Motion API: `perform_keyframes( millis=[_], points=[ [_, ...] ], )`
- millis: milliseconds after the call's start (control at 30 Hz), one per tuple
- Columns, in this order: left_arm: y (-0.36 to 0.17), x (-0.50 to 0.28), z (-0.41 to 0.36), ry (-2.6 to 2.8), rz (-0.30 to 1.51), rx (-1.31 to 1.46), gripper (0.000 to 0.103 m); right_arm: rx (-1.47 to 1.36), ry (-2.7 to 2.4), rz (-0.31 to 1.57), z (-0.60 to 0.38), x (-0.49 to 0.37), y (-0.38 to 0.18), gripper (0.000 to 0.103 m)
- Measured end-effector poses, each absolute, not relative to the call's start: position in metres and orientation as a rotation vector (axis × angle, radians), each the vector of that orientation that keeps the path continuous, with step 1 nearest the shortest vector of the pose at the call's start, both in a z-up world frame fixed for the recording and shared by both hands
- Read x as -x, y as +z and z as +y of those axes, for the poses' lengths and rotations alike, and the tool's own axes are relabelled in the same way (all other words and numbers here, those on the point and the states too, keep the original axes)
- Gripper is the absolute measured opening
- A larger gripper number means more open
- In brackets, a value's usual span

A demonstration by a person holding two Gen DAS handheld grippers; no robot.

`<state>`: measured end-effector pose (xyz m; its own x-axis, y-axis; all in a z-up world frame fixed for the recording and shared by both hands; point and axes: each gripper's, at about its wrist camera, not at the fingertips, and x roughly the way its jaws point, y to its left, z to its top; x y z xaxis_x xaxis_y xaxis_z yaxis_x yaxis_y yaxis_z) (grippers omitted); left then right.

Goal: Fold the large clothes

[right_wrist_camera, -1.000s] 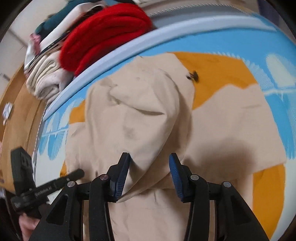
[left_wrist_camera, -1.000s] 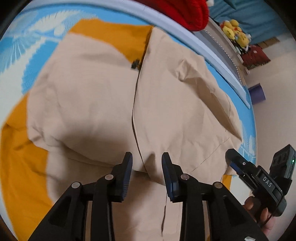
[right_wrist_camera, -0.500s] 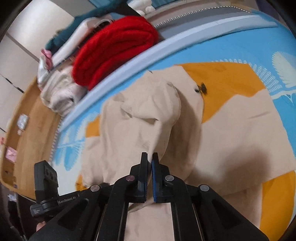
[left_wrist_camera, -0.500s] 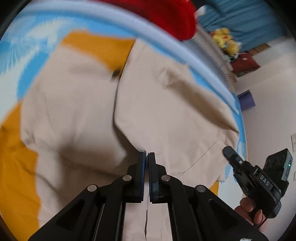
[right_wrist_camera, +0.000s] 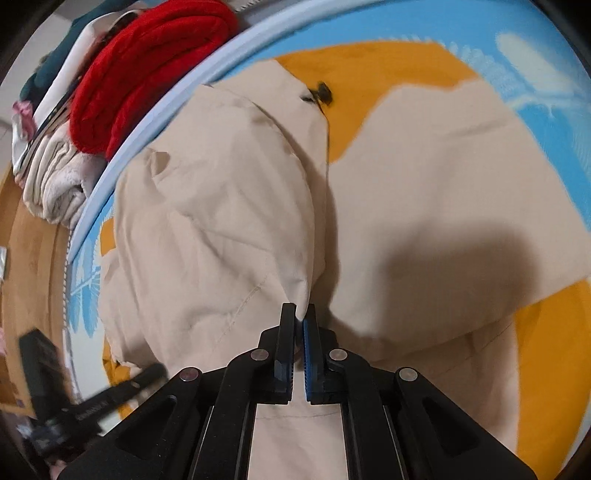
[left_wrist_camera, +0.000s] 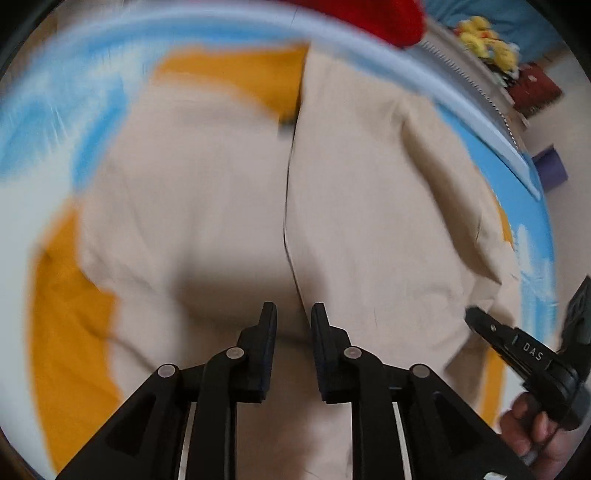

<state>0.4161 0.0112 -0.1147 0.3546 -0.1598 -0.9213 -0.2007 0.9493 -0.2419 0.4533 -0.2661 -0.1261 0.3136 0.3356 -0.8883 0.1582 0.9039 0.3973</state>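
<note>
A large beige garment [left_wrist_camera: 369,221] with orange lining [left_wrist_camera: 66,332] lies spread on the bed. Its folded edge runs down toward my left gripper [left_wrist_camera: 293,312], whose jaws are opening; the pads stand apart over the cloth and press on nothing. In the right wrist view, my right gripper [right_wrist_camera: 300,312] is shut on a raised fold of the beige garment [right_wrist_camera: 221,221]. A small black fastener [right_wrist_camera: 321,92] sits near the collar. The right gripper [left_wrist_camera: 474,317] also shows in the left view, held by a hand [left_wrist_camera: 535,432]. The left gripper [right_wrist_camera: 155,371] shows blurred in the right view.
The blue-and-white bed sheet [right_wrist_camera: 369,29] lies under the garment. Beyond its pale edge sit a red knit [right_wrist_camera: 147,66] and a stack of pale folded clothes [right_wrist_camera: 51,184]. Wooden floor [right_wrist_camera: 29,258] is on the left; yellow plush toys [left_wrist_camera: 487,40] and a purple object [left_wrist_camera: 552,166] lie beyond the bed.
Both grippers went from open to shut half a second ago. The left one has since parted its jaws again. The right one stays shut on the fold and has sunk closer to the cloth.
</note>
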Motion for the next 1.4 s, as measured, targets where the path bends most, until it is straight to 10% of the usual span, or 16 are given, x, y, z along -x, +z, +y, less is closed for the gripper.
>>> perform_keyframes(
  millis=[667, 967, 1400],
  points=[
    [-0.124, -0.404, -0.036, -0.179, 1.267, 0.227, 0.027, -0.192, 0.014, 0.855, -0.252, -0.425, -0.041, 0.028],
    [-0.159, -0.413, -0.013, -0.066, 1.335, 0.244, 0.027, -0.196, 0.150, 1.258, -0.219, -0.449, -0.135, 0.030],
    [-0.103, -0.385, 0.005, -0.058, 1.177, 0.243, 0.027, -0.060, 0.122, 1.032, -0.202, -0.439, -0.082, 0.035]
  ],
)
